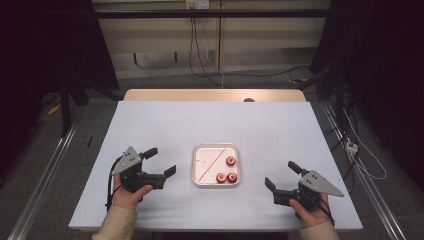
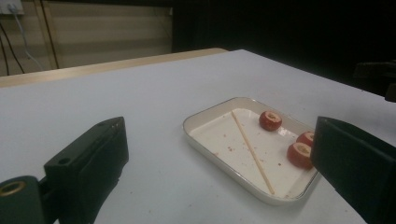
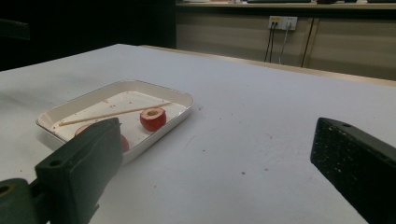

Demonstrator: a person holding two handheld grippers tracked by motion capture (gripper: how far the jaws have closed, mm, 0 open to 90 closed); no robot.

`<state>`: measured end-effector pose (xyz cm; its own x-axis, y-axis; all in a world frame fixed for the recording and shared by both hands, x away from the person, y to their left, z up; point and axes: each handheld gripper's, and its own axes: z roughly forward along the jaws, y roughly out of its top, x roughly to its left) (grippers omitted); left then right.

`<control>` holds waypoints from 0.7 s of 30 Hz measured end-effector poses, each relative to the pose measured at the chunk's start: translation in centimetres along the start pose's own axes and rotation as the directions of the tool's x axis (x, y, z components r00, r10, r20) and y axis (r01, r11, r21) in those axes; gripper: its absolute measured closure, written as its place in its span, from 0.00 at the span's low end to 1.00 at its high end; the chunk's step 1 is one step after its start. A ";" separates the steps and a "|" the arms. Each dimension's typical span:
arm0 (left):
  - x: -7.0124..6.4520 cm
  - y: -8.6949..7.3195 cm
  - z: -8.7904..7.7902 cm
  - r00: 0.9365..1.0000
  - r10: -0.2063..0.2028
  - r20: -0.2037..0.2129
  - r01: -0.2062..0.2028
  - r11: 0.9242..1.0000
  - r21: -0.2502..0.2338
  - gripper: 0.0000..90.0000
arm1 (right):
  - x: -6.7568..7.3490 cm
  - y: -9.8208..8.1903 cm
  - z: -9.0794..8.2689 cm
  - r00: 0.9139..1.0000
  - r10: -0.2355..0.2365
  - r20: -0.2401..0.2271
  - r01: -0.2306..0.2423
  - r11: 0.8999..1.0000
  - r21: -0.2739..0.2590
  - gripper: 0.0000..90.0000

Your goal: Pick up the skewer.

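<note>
Both claws released: left gripper [image 1: 161, 161] and right gripper [image 1: 281, 174] flank the white tray [image 1: 215, 147] holding three red fruit pieces [image 1: 231, 160] and a skewer [image 1: 210, 163].

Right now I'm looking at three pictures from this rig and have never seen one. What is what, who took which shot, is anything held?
There is no robot arm here. A person sits at a pale grey-white table and holds a black two-jaw hand gripper in each hand: the left gripper and the right gripper.

The high view comes from a fixed camera above the person, looking forward and down. The other two come from cameras riding on each gripper, looking along its own black jaws, which rise from the bottom corners.

Between the grippers lies a shallow white rectangular tray. In it are a thin wooden skewer, lying diagonally, and three small red hollowed fruit pieces, one apart, two close together.

Both grippers stand open on either side of the tray and hold nothing.
</note>
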<state>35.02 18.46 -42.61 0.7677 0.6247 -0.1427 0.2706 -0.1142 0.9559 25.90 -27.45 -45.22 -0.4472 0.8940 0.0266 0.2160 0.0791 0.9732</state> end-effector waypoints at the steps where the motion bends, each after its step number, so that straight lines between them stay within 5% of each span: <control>1: 0.0 0.0 0.0 1.000 0.000 0.000 0.000 1.000 0.000 0.04 | 0.0 0.0 0.0 1.000 0.000 0.000 0.000 1.000 0.000 0.02; 6: -0.6 0.6 1.2 0.999 -0.031 0.018 0.031 1.000 0.003 0.05 | -0.1 0.0 -0.1 1.000 0.003 0.008 -0.003 1.000 -0.004 0.02; 21: -2.9 1.4 4.8 0.996 -0.028 0.089 0.019 0.994 0.103 0.07 | 0.0 0.1 0.0 1.000 0.019 0.010 -0.019 1.000 -0.011 0.02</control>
<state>35.96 12.82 -42.10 0.8084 0.5565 -0.1920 0.3436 -0.1813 0.9215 25.94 -27.46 -45.11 -0.4342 0.8998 0.0425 0.2143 0.0574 0.9751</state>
